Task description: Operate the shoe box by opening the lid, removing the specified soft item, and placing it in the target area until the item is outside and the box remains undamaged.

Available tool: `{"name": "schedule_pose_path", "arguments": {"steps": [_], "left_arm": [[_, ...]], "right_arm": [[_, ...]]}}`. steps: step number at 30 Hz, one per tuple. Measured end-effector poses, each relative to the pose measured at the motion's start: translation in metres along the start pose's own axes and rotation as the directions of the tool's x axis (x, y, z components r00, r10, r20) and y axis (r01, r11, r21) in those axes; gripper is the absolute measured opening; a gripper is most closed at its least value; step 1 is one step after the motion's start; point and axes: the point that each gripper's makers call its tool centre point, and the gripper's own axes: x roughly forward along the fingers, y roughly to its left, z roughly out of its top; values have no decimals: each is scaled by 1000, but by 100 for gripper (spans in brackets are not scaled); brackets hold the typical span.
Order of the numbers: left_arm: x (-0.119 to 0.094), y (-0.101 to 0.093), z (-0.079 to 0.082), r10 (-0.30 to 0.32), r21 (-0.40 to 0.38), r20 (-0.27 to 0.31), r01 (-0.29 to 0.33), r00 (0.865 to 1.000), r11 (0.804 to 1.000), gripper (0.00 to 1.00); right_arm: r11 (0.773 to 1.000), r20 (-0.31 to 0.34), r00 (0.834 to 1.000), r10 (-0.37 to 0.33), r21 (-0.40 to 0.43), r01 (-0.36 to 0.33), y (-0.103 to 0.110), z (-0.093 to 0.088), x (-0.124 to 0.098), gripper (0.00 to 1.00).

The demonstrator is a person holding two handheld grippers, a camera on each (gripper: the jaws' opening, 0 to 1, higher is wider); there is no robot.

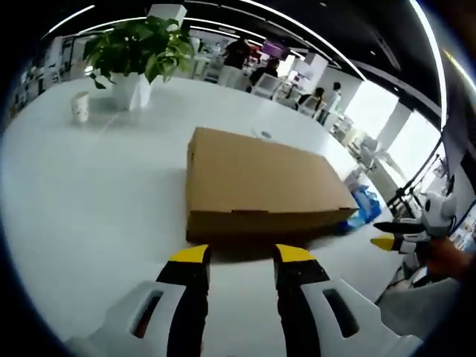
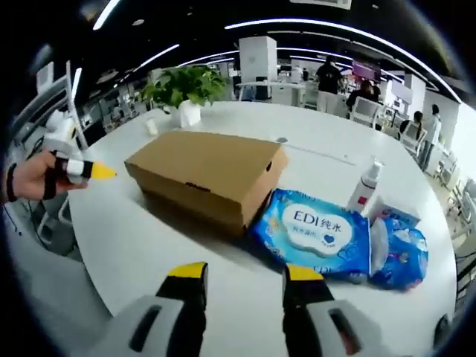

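Here, the left tongs (image 1: 242, 254) are spread apart with nothing between their yellow tips. They hang just over the white surface (image 1: 89, 193), close to the near side of the shoe box (image 1: 260, 186). The box is brown cardboard and its lid is shut. It lies flat on the surface, and the soft item inside cannot be seen. Off at the right edge of the left gripper view, the right tongs (image 1: 394, 236) come in, held by a hand (image 1: 450, 256), near the blue packs (image 1: 364, 204) at the far corner of the box.

The right tongs (image 2: 245, 271) are spread apart too, and hold nothing. They float over the surface (image 2: 149, 260), a little way back from the shoe box (image 2: 208, 175). A blue pack of wipes (image 2: 312, 230) lies just beside the box, touching its right end. Another blue pack (image 2: 398, 253) leans on that one. A white spray bottle (image 2: 364, 186) stands upright behind the packs. At the left of the right gripper view, a hand (image 2: 33, 178) holds the left tongs (image 2: 100, 172) near the box's left end.

Farther back, a green plant in a white pot (image 1: 134, 56) stands on the surface, with a small cup (image 1: 80, 106) near it.
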Motion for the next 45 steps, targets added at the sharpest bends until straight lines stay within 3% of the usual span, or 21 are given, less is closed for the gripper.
{"name": "schedule_pose_path", "arguments": {"steps": [3, 7, 14, 19, 26, 36, 45], "left_arm": [[-5, -16, -5, -14, 41, 11, 14, 1000, 999, 34], [-9, -37, -14, -31, 88, -4, 31, 1000, 996, 37], [-17, -48, -15, -22, 183, 0, 21, 1000, 983, 39], [-18, -42, -16, -7, 185, 4, 6, 1000, 983, 40], [-21, -32, -11, 9, 155, 34, -15, 999, 988, 42], [-25, -32, -9, 3, 113, 54, -9, 999, 994, 46], [-20, -37, -19, -24, 111, 21, 21, 999, 994, 49]], "right_arm": [[997, 7, 999, -34, -71, 34, -3, 3, -12, 38], [995, 24, 999, -31, -93, 33, -3, 6, -23, 39], [990, 48, 997, -68, -117, 74, -19, -2, -47, 39], [996, 52, 995, -91, -15, 92, -38, -13, -54, 40], [985, 103, 985, -136, 124, 123, -58, -10, -65, 46], [965, 101, 975, -200, 192, 178, -74, -17, -78, 56], [952, 76, 971, -226, 230, 204, -79, -25, -81, 60]]}}
